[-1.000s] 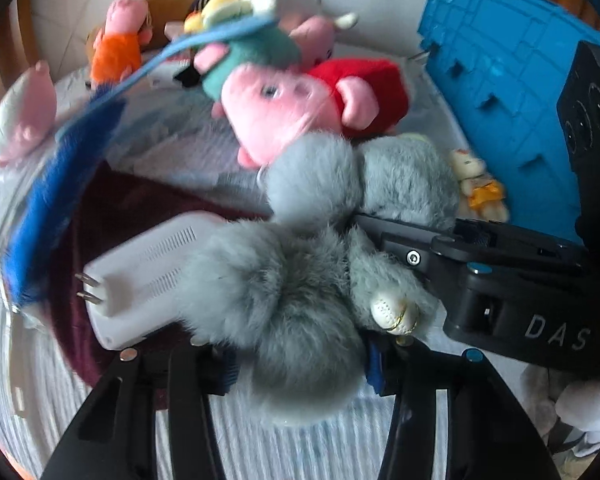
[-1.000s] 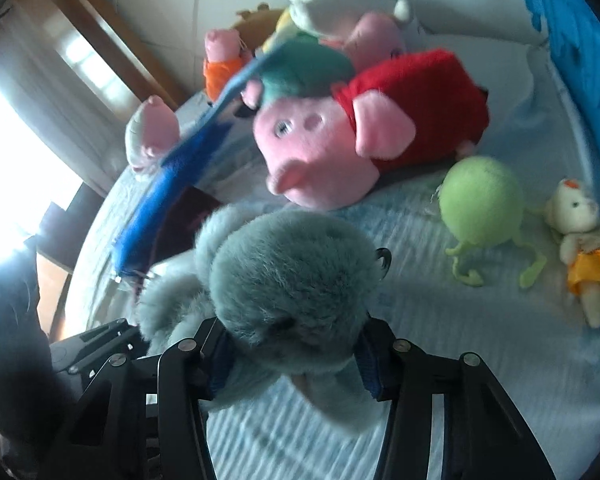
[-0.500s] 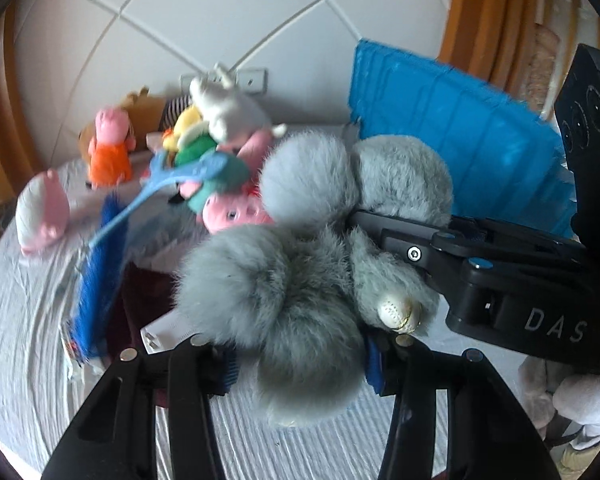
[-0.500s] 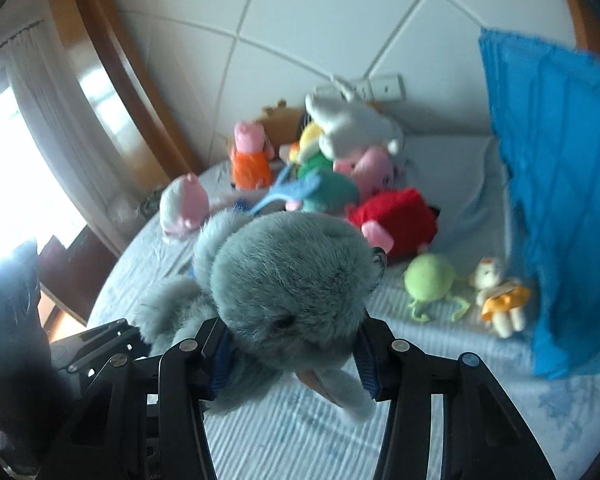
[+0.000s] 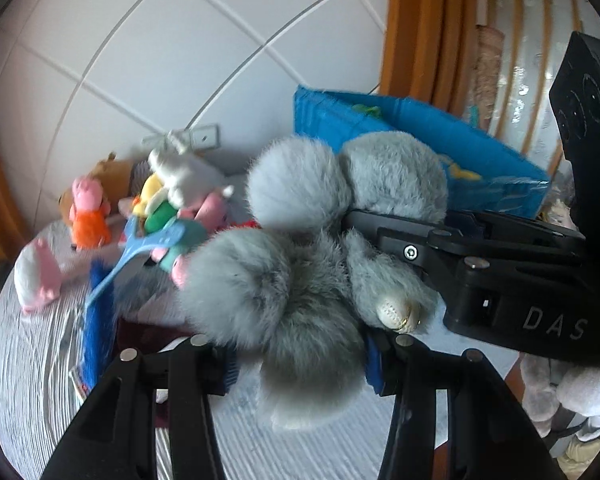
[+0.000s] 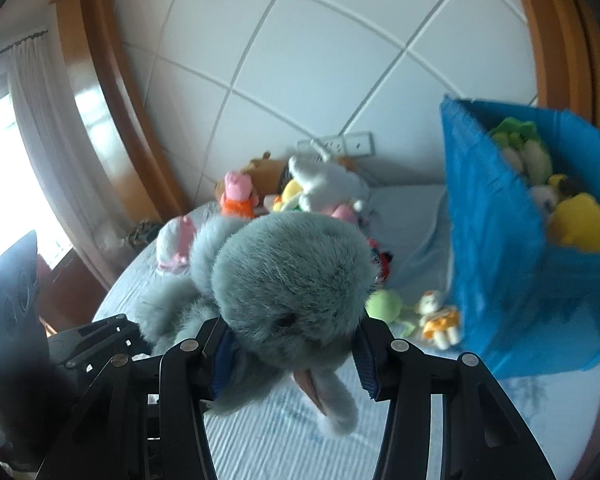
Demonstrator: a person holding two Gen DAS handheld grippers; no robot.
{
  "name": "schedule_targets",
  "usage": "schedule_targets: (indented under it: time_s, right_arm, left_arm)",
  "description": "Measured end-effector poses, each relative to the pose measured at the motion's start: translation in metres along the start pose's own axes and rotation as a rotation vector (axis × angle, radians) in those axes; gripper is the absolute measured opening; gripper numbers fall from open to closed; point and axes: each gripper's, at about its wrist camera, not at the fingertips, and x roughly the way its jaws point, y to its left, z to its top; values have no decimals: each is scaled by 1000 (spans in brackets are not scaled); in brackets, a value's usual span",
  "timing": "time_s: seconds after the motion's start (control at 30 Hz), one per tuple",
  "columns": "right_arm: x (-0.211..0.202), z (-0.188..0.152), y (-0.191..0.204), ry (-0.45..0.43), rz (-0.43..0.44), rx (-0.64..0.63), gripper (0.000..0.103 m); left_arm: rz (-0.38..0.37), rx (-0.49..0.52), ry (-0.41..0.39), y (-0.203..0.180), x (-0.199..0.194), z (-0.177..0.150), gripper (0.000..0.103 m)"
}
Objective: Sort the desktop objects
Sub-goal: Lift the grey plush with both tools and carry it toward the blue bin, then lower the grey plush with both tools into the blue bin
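A grey fluffy plush toy is held in the air by both grippers at once. My left gripper is shut on its lower body. My right gripper is shut on its head, and it shows from the side in the left wrist view. The toy hangs above the white table. A blue fabric bin stands at the right, with several plush toys inside, a yellow one among them. The bin also shows behind the toy in the left wrist view.
A heap of plush toys lies at the back of the table by the tiled wall, with pink pig toys at the left. A green ball toy and a small doll lie beside the bin. A blue brush lies left.
Both grippers have lifted the grey plush well above the table. The views have tilted up, so the wall and the bin's open top now show.
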Motion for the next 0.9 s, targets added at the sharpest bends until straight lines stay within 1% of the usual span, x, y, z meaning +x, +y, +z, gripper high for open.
schedule_targets:
  time_s: [0.27, 0.4, 0.6, 0.7, 0.77, 0.9]
  right_arm:
    - [-66, 23, -23, -103, -74, 8, 48]
    - [-89, 41, -43, -143, -109, 22, 48]
    - [-121, 78, -84, -208, -137, 43, 48]
    - [-131, 98, -112, -227, -157, 36, 48]
    - [-133, 111, -134, -231, -170, 30, 48]
    - [-129, 130, -197, -210, -187, 32, 48]
  left_arm:
    - [-63, 87, -71, -51, -18, 42, 47]
    - [-95, 125, -87, -77, -14, 72, 47]
    - [-111, 175, -122, -121, 0, 123, 47]
    - [-118, 193, -132, -145, 18, 147, 47]
    - [-123, 194, -117, -163, 42, 160, 47]
    - [-133, 192, -78, -201, 95, 188, 47]
